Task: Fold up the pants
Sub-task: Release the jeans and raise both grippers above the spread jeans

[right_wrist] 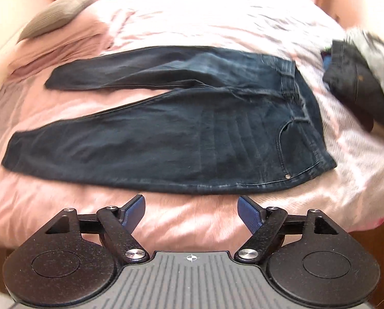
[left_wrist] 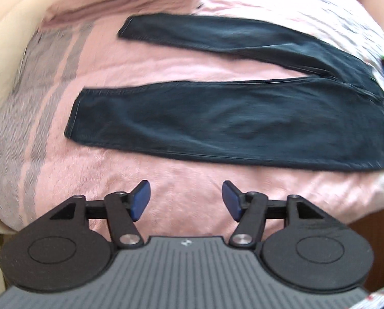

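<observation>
Black plastic left tool (left_wrist: pixel 186 197) w/ blue pads hangs above the near edge of the bed; its jaws are spread and nothing is between them. Same for the black right tool (right_wrist: pixel 191 212), jaws spread wide, empty, also over the near edge. Both tools are apart from the cloth, not touching it.

Just beyond them lies the pink fuzzy blanket (left_wrist: pixel 166 180) that covers the bed. On it the dark blue denim pants (right_wrist: pixel 179 134) are laid out flat, front side up, w/ the waistband to the right and the two legs going to the left. The legs are split in a V shape: the near leg is broad and almost straight, the far leg goes off at an angle, w/ pink blanket showing between.

Farther right, near the waistband but apart from it, is a pile of other dark clothes (right_wrist: pixel 356 87). At the far left a grey-brown knit pillow (right_wrist: pixel 60 13) rests on the bed.
</observation>
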The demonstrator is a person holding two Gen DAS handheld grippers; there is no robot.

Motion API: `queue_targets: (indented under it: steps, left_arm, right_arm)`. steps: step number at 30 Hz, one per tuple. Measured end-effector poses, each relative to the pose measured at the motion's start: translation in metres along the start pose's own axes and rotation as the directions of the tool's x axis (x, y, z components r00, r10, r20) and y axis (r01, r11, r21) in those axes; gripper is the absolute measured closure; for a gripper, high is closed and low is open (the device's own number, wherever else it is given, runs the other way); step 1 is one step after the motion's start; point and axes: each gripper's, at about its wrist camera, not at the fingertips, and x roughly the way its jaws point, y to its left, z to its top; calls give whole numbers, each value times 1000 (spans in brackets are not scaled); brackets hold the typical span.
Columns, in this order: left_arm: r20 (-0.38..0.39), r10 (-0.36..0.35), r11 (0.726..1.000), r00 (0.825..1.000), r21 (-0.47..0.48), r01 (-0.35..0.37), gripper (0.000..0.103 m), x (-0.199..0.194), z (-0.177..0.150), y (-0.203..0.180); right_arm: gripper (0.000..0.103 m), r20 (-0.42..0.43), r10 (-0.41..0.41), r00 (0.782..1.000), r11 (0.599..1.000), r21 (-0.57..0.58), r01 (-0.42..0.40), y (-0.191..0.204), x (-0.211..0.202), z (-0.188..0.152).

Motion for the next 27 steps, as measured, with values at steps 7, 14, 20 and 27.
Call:
queue_targets:
  steps: [7, 14, 20, 27]
  left_arm:
    - [47, -1, 999, 999, 34, 0, 40, -51, -10, -31]
    - [43, -2, 999, 999, 42, 0, 40, -68, -17, -27]
    - [37, 0, 999, 999, 51, -2, 40, -72, -16, -27]
    - [37, 6, 998, 999, 61, -9, 40, -74, -15, -27]
  right_arm:
    - [26, 18, -11, 1000, 1000, 1, 11, 1, -37, -9]
    - [26, -4, -8, 1000, 1000, 24, 9, -1, -57, -17]
    - [26, -9, -10, 1000, 1000, 18, 10, 5, -60, -17]
    - [26, -18, -8, 1000, 1000, 12, 8, 10, -57, -14]
